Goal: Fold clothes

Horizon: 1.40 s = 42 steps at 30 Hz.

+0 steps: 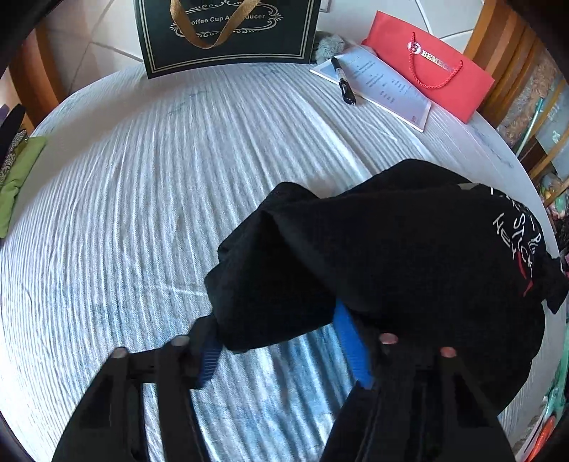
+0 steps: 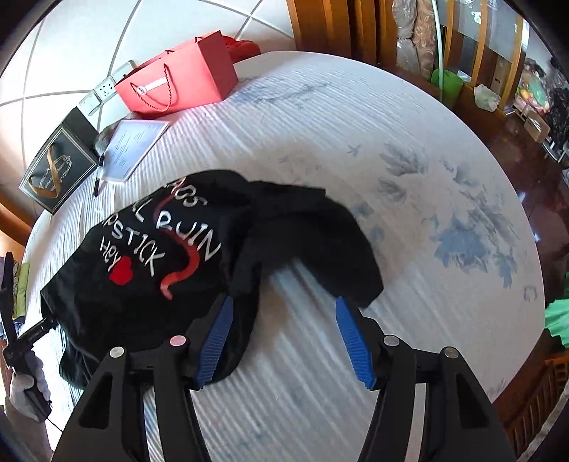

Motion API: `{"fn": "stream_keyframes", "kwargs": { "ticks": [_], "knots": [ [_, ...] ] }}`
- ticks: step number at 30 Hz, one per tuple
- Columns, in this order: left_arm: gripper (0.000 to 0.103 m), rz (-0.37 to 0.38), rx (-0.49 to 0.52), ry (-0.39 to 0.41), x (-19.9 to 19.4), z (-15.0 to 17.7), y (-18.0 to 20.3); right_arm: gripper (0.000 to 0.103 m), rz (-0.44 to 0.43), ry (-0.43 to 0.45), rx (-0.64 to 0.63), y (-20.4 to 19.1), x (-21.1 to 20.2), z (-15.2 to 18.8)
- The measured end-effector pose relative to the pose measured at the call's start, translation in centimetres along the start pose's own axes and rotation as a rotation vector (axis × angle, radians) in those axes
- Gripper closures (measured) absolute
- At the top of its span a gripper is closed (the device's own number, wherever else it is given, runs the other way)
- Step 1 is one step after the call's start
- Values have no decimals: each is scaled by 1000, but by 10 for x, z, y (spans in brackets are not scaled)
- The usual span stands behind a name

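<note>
A black shirt (image 2: 199,263) lies bunched up on a round counter (image 2: 355,117) with a white striped cloth. White letters on it read "RUIN", "STICK" and "HEY", next to a red heart.

The left tool (image 1: 281,341) has its blue pads wide apart, with shirt cloth draped over both tips; I cannot tell if it grips.

The right tool (image 2: 284,320) is wide too, its tips touching the shirt's edge.

Far back stand a red bag (image 1: 430,67) saying "BENE…", a dark bag (image 1: 227,32) saying "Coffee Cup", a paper (image 1: 380,81) and a black pen (image 1: 343,81).
</note>
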<state>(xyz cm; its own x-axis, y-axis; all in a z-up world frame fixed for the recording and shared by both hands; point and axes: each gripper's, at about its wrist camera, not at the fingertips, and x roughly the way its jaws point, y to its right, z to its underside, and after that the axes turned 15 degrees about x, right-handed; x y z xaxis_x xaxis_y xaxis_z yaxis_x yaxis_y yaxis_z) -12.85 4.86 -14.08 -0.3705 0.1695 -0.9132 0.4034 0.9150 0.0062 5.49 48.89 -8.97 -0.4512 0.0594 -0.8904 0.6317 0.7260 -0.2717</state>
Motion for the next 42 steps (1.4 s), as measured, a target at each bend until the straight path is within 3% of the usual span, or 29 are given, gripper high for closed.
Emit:
{"fn": "stream_keyframes", "kwargs": {
  "ticks": [1,3,5,6,7,8,9,11,12,13,14,16,21,25,28,35,36,37,38,39,42],
  "knots": [
    [86,-2,-20,3,-2,-1,1,41,-2,3,-15,-1,4,-11],
    [89,-14,-60,21,-12,-2,1,34,7,-14,-57,-5,18,-28],
    [91,-29,-85,67,-34,-1,2,33,41,-43,-111,-11,40,-38],
    [91,-27,-97,99,-48,0,1,38,73,-66,-140,-13,52,-40],
    [91,-26,-102,123,-62,0,0,66,100,-94,-160,-15,64,-40],
    [91,-25,-94,135,-74,-1,1,81,105,-110,-167,-16,70,-40],
    [91,-28,-86,141,-85,-2,1,87,94,-112,-167,-17,70,-41],
    [84,-27,-72,133,-98,0,4,89,53,-72,-155,-15,58,-45],
    [65,-16,-54,119,-100,2,8,89,28,-43,-146,-13,49,-48],
    [41,-11,-26,102,-100,6,14,87,4,-20,-131,-10,41,-51],
    [35,-13,-1,89,-100,12,21,82,-11,-14,-116,-5,35,-55],
    [34,-23,29,67,-97,27,39,47,-17,-19,-119,4,28,-57],
    [34,35,104,7,-84,69,94,46,-12,-15,-177,23,13,-46],
    [34,6,175,-6,-75,88,131,46,2,-43,-261,31,20,-35],
    [34,-52,169,-25,-56,91,135,46,20,-41,-329,29,25,-31],
    [29,-81,86,-42,-32,91,135,40,80,4,-448,21,38,-28],
    [34,-85,75,-41,-32,89,134,40,90,2,-452,20,44,-29],
    [56,-85,62,-40,-33,87,132,47,97,-8,-452,19,50,-29],
    [73,-75,44,-38,-36,84,128,61,99,-29,-443,17,56,-30],
    [95,-59,21,-29,-40,81,123,93,97,-47,-431,15,60,-32],
    [97,4,-64,32,-61,70,100,96,30,-8,-403,2,42,-40]
  ]
}}
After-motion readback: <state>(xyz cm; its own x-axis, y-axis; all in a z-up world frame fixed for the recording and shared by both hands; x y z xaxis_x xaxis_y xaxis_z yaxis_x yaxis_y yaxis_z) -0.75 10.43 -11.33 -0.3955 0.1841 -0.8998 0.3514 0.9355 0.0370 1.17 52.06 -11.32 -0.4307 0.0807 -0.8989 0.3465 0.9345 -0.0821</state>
